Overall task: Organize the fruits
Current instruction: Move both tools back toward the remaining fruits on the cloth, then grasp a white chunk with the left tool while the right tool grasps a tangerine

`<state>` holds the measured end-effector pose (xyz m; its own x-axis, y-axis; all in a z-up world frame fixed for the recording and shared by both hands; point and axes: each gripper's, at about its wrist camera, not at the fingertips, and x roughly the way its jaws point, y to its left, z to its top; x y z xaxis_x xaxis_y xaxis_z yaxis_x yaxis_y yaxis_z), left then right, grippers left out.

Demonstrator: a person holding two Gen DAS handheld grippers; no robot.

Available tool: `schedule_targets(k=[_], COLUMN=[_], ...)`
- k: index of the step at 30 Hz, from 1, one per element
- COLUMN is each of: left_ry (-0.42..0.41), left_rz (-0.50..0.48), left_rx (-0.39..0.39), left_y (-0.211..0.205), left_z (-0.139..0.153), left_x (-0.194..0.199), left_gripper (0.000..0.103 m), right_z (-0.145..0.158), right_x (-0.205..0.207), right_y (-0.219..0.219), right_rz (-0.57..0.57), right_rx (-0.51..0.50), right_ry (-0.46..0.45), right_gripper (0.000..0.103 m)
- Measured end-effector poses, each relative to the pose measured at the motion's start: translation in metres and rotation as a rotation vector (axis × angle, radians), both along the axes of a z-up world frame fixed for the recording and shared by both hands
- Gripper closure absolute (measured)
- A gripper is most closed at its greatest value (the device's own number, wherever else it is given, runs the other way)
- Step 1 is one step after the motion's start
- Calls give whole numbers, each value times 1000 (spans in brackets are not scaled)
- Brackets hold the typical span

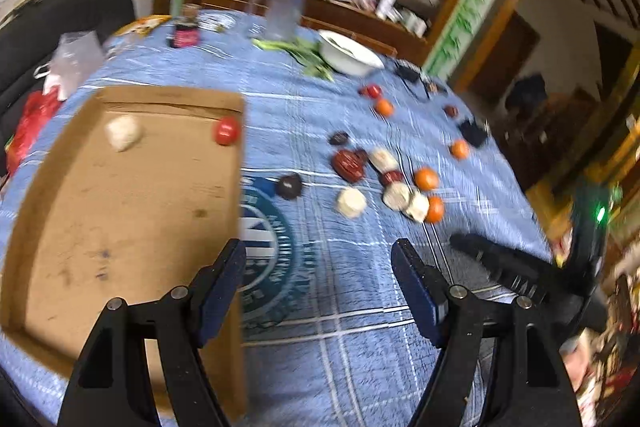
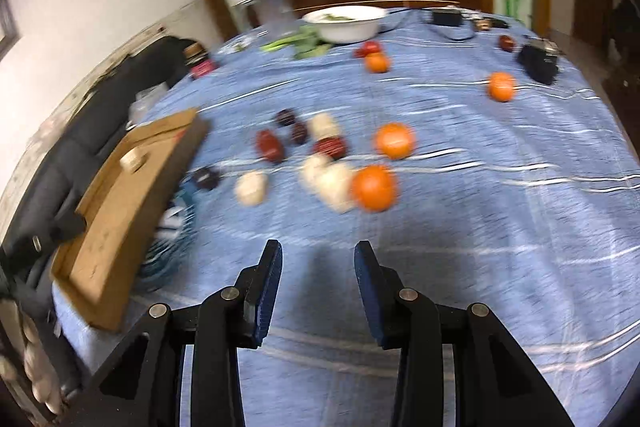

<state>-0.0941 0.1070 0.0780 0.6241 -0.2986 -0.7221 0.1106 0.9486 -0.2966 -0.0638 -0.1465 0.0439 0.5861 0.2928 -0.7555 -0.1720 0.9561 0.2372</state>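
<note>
A shallow cardboard tray lies on the blue cloth at the left; it holds a white fruit and a red fruit. It also shows in the right wrist view. Loose fruits lie in the middle of the table: oranges, white pieces, dark red ones. My left gripper is open and empty above the cloth, beside the tray's right edge. My right gripper is open and empty, short of the fruits; it shows at the right in the left wrist view.
A white bowl and green vegetables sit at the far side, with a clear jug and a jar. Black devices lie at the far right. A dark sofa borders the table's left.
</note>
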Motion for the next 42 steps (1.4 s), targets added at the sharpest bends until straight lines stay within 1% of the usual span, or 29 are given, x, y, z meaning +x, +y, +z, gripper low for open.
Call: schedule_targets(k=[2, 4, 5, 7, 8, 11, 13, 15, 18, 21, 23, 24, 27, 30, 32, 33, 34, 35, 38, 42], left_ry=[2, 14, 19, 31, 33, 17, 13, 17, 30, 31, 50, 51, 17, 8, 4, 2, -2, -6, -5, 9], left_rz=[-43, -75, -91, -112, -119, -143, -152, -157, -162, -165, -164, -161, -165, -170, -180, -187, -191, -194, -198, -198], left_rx=[32, 43, 38, 51, 59, 96, 118, 129, 135, 141, 115, 106, 93, 82, 76, 77, 80, 81, 69, 33], left_y=[-18, -29, -34, -45, -49, -63, -70, -76, -79, -79, -74, -74, -71, -71, -72, -74, -75, -76, -76, -72], left_z=[-9, -17, -20, -27, -29, -35, -39, -44, -51, -57, -64, -66, -66, -66, -66, -66, -66, -66, -66, -68], left_x=[12, 23, 28, 40, 44, 59, 69, 79, 89, 94, 98, 99, 95, 95, 94, 94, 93, 93, 95, 99], left_gripper=[29, 30, 32, 48, 50, 53, 57, 58, 61, 62, 63, 64, 65, 75, 75, 75, 75, 75, 75, 75], right_z=[1, 1, 1, -1, -2, -7, -12, -17, -25, -34, -36, -36, -36, -36, -36, -36, -35, -36, -36, -36], right_x=[10, 25, 31, 47, 54, 79, 92, 102, 109, 113, 114, 115, 112, 110, 109, 109, 109, 108, 108, 107], right_y=[-10, -16, -20, -26, -28, -31, -29, -28, -27, -27, -27, -26, -21, -15, -13, -13, -12, -12, -14, -14], right_rz=[-14, -35, -46, -70, -77, -92, -92, -93, -93, -89, -79, -77, -70, -67, -66, -64, -65, -69, -76, -83], right_rx=[2, 17, 24, 35, 40, 50, 48, 46, 53, 54, 67, 53, 19, -19, -33, -36, -39, -42, -32, -25], right_ry=[-5, -7, -8, -9, -6, 5, 14, 21, 36, 52, 56, 51, 33, 18, 10, 7, 6, 4, -1, -13], right_gripper=[63, 63, 63, 63, 63, 63, 63, 63, 63, 63, 61, 61, 61, 61, 61, 62, 66, 67, 67, 68])
